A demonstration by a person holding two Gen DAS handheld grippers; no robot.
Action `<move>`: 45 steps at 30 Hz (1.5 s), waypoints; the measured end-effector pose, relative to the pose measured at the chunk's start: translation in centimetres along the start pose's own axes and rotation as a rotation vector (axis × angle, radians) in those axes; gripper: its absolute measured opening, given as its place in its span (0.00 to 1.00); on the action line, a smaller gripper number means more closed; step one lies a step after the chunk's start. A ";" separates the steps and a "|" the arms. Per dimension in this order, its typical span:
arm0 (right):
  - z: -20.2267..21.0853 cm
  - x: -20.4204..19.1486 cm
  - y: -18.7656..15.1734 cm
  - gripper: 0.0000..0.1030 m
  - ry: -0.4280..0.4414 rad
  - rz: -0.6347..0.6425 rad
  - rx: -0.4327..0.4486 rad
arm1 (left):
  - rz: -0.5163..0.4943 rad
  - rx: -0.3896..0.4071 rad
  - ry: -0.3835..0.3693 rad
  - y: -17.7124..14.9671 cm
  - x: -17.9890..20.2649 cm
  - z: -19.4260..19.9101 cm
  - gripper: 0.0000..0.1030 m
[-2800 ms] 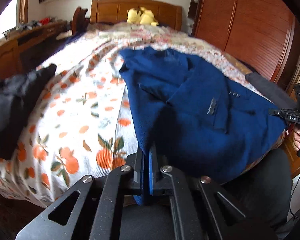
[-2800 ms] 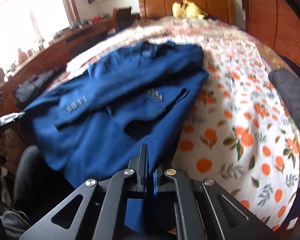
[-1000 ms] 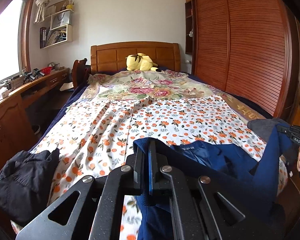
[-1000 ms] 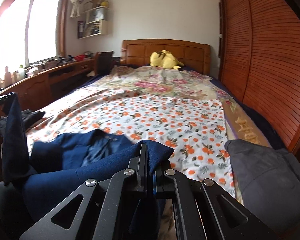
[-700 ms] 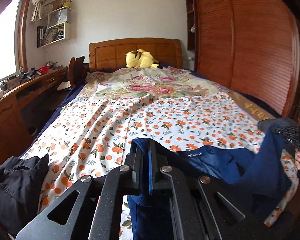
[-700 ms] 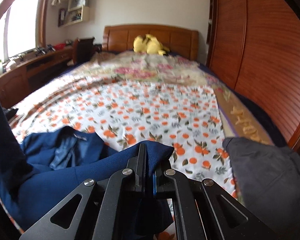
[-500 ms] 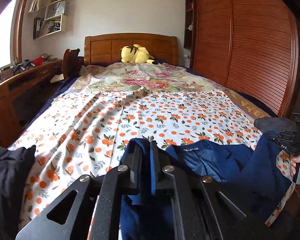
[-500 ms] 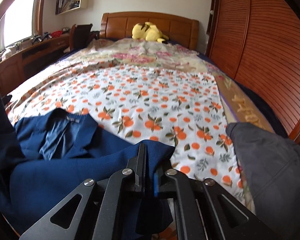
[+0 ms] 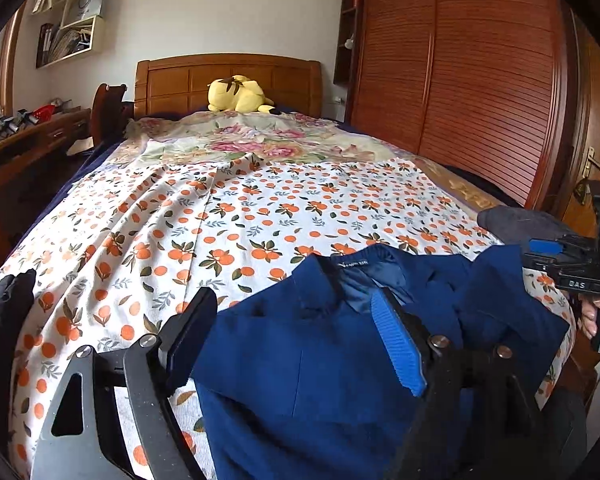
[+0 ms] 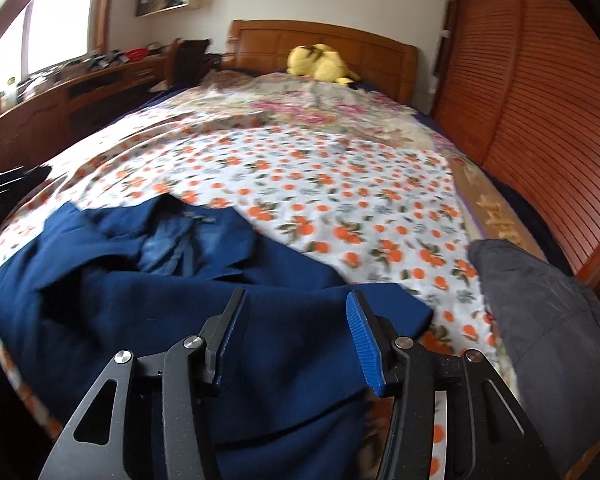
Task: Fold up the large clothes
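Bed [image 9: 260, 200] w/ orange-print sheet fills both views; wooden headboard [image 9: 228, 80] at far end, louvred wardrobe [image 9: 480, 92] along one side.

Blue jacket [image 9: 320, 364] lies on near end of bed, spread flat-ish, collar and label toward headboard, lower part draped over bed's near edge. In right wrist view the same jacket [image 10: 160, 280] covers near-left portion of sheet.

Grey garment [image 10: 540, 312] bunched at near corner on wardrobe side, just beside jacket. Black garment [image 9: 0, 328] at opposite near corner.

Left gripper [image 9: 296, 344]: jaws spread wide apart, above jacket shoulder area, no fabric between pads. Right gripper [image 10: 296, 332]: jaws likewise apart, over jacket's near edge, nothing clamped. Contact w/ fabric cannot be determined.

Yellow plush toy [image 9: 240, 94] rests against headboard.
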State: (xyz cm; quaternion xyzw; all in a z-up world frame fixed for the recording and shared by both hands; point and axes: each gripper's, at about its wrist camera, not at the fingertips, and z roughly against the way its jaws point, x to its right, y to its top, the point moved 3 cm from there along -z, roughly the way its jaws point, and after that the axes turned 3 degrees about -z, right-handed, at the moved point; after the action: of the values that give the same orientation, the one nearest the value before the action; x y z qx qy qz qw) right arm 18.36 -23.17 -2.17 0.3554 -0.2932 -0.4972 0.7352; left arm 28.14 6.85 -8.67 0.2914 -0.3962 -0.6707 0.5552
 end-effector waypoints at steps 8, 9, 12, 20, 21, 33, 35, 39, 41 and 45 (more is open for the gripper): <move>1.4 -6.8 -1.5 0.51 0.132 0.136 -0.084 | 0.000 -0.015 0.004 -1.5 -0.4 0.5 0.78; 1.5 -7.2 -1.7 0.51 0.145 0.142 -0.094 | 0.000 -0.018 0.004 -1.7 -0.4 0.6 0.78; 1.7 -7.9 -2.3 0.51 0.147 0.162 -0.126 | -0.006 -0.022 0.007 -2.3 -0.5 1.0 0.78; 1.9 -6.3 -3.2 0.51 0.071 0.191 -0.204 | -0.004 -0.014 0.007 -3.0 -0.7 1.7 0.78; 1.4 -6.3 -2.9 0.51 0.060 0.190 -0.209 | -0.002 -0.013 0.007 -3.0 -0.7 1.7 0.78; -1.2 -5.0 4.4 0.06 -0.049 0.315 -0.058 | 0.007 -0.008 0.023 -2.9 -1.4 1.8 0.78; -2.3 -5.3 6.6 0.06 -0.073 0.337 -0.032 | 0.018 -0.004 0.023 -2.7 -1.6 1.8 0.78; -5.6 -6.9 10.2 0.06 -0.096 0.403 -0.024 | 0.029 -0.003 0.030 -2.7 -2.0 1.7 0.78; -7.7 -8.0 11.2 0.06 -0.083 0.422 -0.048 | 0.030 -0.006 0.033 -2.7 -2.1 1.6 0.78; -10.9 -9.4 12.5 0.06 -0.048 0.405 -0.082 | 0.025 -0.012 0.037 -2.9 -2.4 1.2 0.78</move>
State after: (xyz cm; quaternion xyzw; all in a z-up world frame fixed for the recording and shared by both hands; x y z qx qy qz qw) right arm 30.28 -8.62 1.01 0.2471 -0.3557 -0.3593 0.8266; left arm 26.16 9.64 -10.62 0.2955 -0.3857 -0.6605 0.5724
